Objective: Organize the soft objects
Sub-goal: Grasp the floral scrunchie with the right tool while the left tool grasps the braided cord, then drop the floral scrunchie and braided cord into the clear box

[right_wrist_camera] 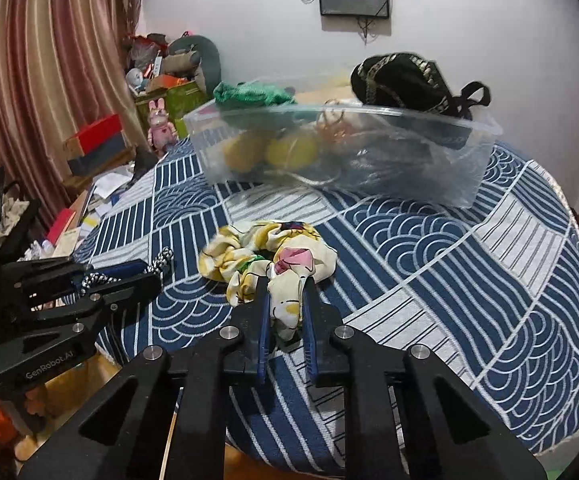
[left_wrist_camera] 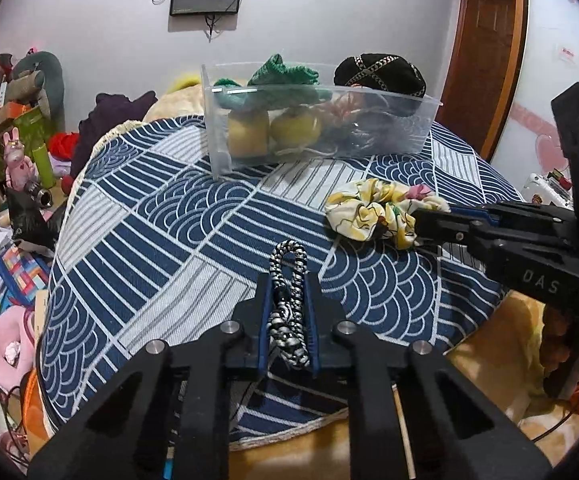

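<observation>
I've got the braided cord [left_wrist_camera: 288, 300] clamped lengthwise in my left gripper [left_wrist_camera: 287, 280], loop end poking past the tips just over the blue wave-pattern cloth [left_wrist_camera: 161, 216], and the floral scrunchie [right_wrist_camera: 267, 258] pinched by one fold in my right gripper [right_wrist_camera: 285, 286], rest of it slumped on the cloth. Both sit well short of the clear bin [left_wrist_camera: 369, 136], already holding green knit, yellow balls, black cap w/ trim. Risk imo: the scrunchie grip is only a thin fold, so a quick lift could slip it out; the cord's free tail may snag the bin rim.

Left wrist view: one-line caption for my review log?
Left gripper grips a black-and-white braided cord; right gripper pinches a floral scrunchie before the clear bin.
</observation>
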Available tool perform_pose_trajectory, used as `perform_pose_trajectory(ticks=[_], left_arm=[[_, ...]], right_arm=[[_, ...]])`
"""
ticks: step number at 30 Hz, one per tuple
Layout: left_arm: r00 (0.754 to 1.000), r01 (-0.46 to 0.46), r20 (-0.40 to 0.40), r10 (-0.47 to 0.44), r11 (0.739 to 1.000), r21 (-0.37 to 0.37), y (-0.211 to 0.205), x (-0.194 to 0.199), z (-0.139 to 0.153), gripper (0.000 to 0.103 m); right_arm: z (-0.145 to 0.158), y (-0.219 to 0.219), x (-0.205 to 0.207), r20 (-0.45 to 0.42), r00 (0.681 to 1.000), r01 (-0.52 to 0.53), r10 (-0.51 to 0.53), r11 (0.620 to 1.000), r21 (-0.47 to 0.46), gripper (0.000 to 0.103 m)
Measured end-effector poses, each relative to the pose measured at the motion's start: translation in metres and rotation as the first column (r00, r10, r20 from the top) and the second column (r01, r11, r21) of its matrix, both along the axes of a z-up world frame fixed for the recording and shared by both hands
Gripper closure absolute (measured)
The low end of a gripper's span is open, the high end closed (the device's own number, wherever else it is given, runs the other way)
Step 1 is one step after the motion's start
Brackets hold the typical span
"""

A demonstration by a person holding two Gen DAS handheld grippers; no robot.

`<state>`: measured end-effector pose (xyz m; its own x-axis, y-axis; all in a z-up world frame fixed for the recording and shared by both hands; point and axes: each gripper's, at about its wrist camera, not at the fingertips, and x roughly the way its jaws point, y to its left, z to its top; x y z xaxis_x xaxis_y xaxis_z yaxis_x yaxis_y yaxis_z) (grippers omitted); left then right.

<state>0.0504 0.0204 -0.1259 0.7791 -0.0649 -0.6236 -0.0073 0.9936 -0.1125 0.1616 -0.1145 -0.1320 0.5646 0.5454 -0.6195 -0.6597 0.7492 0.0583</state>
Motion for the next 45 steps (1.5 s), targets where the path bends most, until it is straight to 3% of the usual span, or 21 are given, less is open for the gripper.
perform_pose_trajectory(ticks=[4,13,24,32,44,45], left_arm=[[0.999,0.000,0.038,-0.001,1.000,0.024,-0.001,0.003,0.011,0.088],[0.991,-0.025,0.134,0.024,1.000,0.000,0.012,0.025,0.051,0.088],[0.965,-0.051,0.257,0.051,0.999,-0.008,0.026,0.056,0.098,0.088],[0.972,-0.055,0.228,0.057,0.998,-0.017,0.032,0.097,0.099,0.088],[0.990,-0.076,0.120,0.074,0.997,0.019,0.040,0.143,0.072,0.088],[0.991,-0.070,0.113,0.068,0.997,0.013,0.040,0.143,0.072,0.085]], right_arm=[[0.009,-0.003,-0.001,0.028,0.999,0.017,-0.017,1.000,0.012,0.091],[0.045,-0.009,0.003,0.117,0.991,0.051,-0.058,0.997,0.064,0.091],[0.088,-0.011,0.023,0.206,0.972,0.079,-0.112,0.984,0.160,0.091],[0.093,0.015,0.051,0.201,0.973,0.079,-0.114,0.982,0.172,0.091],[0.055,0.049,0.089,0.082,0.992,0.088,-0.092,0.994,0.059,0.088],[0.054,0.049,0.089,0.079,0.993,0.081,-0.085,0.995,0.053,0.087]])
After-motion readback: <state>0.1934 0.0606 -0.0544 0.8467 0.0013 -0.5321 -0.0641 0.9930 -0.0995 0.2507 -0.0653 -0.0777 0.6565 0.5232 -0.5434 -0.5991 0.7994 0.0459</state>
